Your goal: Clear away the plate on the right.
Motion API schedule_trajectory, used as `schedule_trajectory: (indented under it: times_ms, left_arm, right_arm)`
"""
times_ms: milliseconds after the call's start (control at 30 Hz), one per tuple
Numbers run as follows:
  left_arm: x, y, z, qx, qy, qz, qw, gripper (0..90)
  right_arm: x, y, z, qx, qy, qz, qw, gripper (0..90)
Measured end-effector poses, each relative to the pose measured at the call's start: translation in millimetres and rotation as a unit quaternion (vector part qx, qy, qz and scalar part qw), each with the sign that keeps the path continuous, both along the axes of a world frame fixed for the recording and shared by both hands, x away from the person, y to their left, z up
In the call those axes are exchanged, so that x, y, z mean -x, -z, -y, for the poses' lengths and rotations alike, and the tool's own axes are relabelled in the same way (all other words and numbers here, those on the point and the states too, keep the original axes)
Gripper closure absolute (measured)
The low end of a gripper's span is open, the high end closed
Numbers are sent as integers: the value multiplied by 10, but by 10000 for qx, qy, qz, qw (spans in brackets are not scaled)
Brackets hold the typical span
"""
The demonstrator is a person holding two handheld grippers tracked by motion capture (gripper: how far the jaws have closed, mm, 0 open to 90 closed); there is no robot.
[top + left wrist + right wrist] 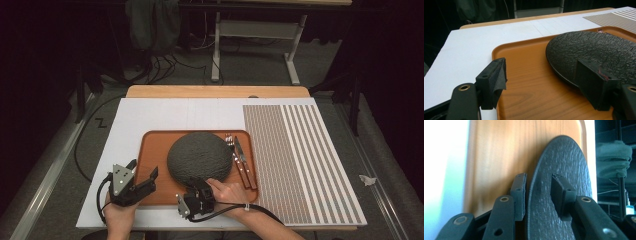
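- Right gripper (196, 186): at the near rim of the dark plate (199, 156); in the right gripper view one jaw sits under the rim and one over the textured top, with a gap showing at the upper pad. Jaws part-spread, not pinching.
- Left gripper (145, 172): jaws spread wide, nothing between them, over the tray's near-left corner; the left gripper view shows bare tray between the pads (499, 72).
- Dark plate: round, rough-textured, lying mid-tray, its rim just beside the cutlery.
- Tray (152, 145): orange-brown, raised rim, open floor left of the plate.
- Fork (233, 155) and knife (244, 160): side by side along the tray's right edge, seen from the high view.
- Worktop (165, 115): white board, open room behind and left of the tray; striped mat (300, 160) at right.
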State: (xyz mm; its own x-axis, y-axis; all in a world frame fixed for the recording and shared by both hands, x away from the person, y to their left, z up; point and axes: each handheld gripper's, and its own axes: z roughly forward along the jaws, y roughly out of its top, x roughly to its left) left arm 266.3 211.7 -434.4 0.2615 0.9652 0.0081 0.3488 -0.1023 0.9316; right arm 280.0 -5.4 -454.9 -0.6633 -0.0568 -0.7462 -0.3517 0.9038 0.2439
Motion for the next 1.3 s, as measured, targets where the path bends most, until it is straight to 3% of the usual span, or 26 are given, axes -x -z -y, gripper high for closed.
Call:
schedule_trajectory:
  times_ms: [600, 1300]
  left_arm:
    - [-2, 2, 5, -11, 8, -8, 10000, 263]
    - [-9, 4, 10, -18, 15, -17, 10000, 263]
  right_arm:
    - [60, -30, 117, 12, 109, 162, 9998, 650]
    - [83, -43, 326, -52, 310, 152, 9994, 639]
